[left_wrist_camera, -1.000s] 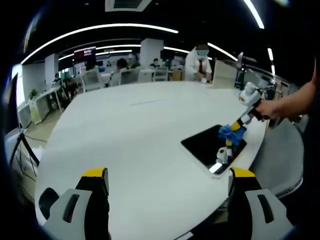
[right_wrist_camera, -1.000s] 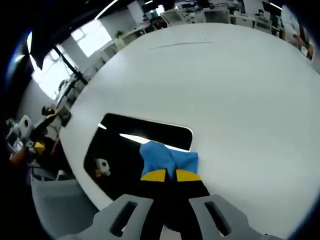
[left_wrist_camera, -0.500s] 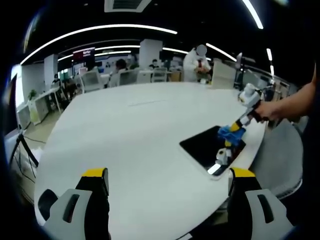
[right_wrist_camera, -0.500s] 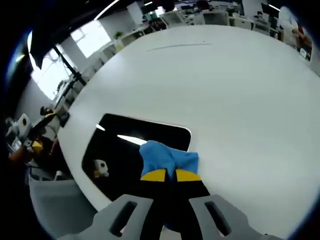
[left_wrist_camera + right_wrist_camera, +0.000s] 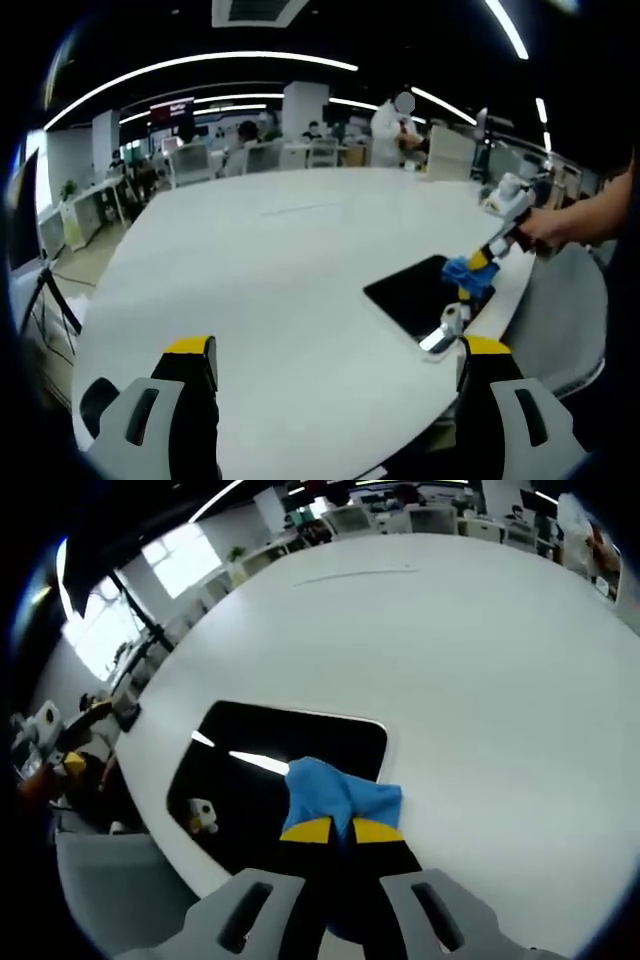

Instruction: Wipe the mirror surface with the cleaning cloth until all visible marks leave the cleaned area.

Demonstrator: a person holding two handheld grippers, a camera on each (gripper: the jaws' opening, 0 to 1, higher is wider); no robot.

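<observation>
Our right hand-held gripper has its jaws pinched together on the blue cleaning cloth, which presses on the dark mirror lying flat near the edge of the white desk. Our left hand-held gripper hangs over the desk with its jaws spread wide, holding nothing, well apart from the mirror where the cloth rests.

Bright ceiling strip lights, glare streak on mirror, strong fisheye bending.
</observation>
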